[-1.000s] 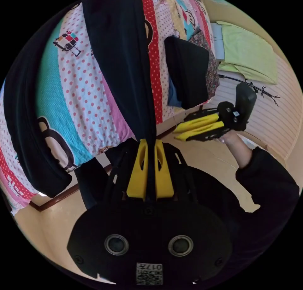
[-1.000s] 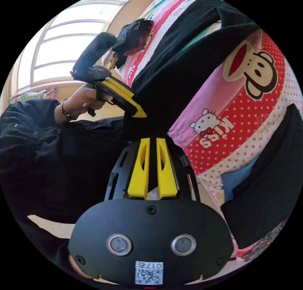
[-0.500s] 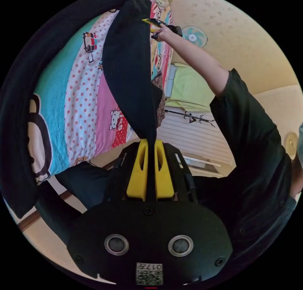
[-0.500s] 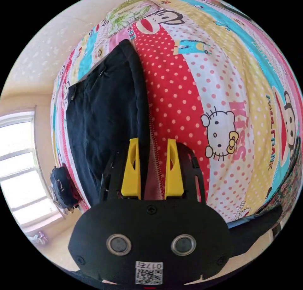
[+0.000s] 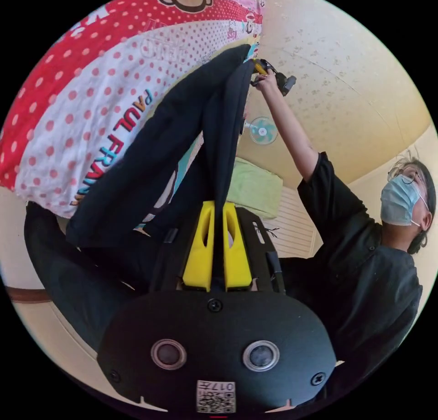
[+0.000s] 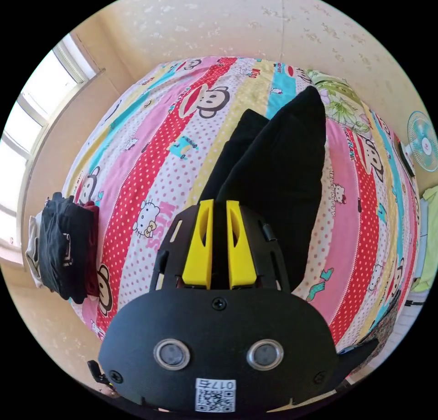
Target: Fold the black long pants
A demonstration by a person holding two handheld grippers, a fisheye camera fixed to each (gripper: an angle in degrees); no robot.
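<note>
Too small at 1 o'clock in the left gripper view to tell the right gripper (image 5: pixel 258 68) as parted or closed on the black pants (image 5: pixel 182 132). Hidden behind the pants (image 6: pixel 278 164) in the right gripper view: part of the bedspread (image 6: pixel 150 164). Clothes pile (image 6: pixel 64 246) at 9 o'clock too bunched to sort out.

- Bright daylight in both views; it comes from the window (image 6: pixel 32 132) at the left edge of the right gripper view, panes blown out to white.
- Black pants (image 6: pixel 278 164) read as flat dark mass, folds barely visible.
- Strong fisheye bend; bedsheet (image 6: pixel 150 164) stripes curve, black corners around each circle.
- Left gripper view: sheet print near top edge slightly soft.
</note>
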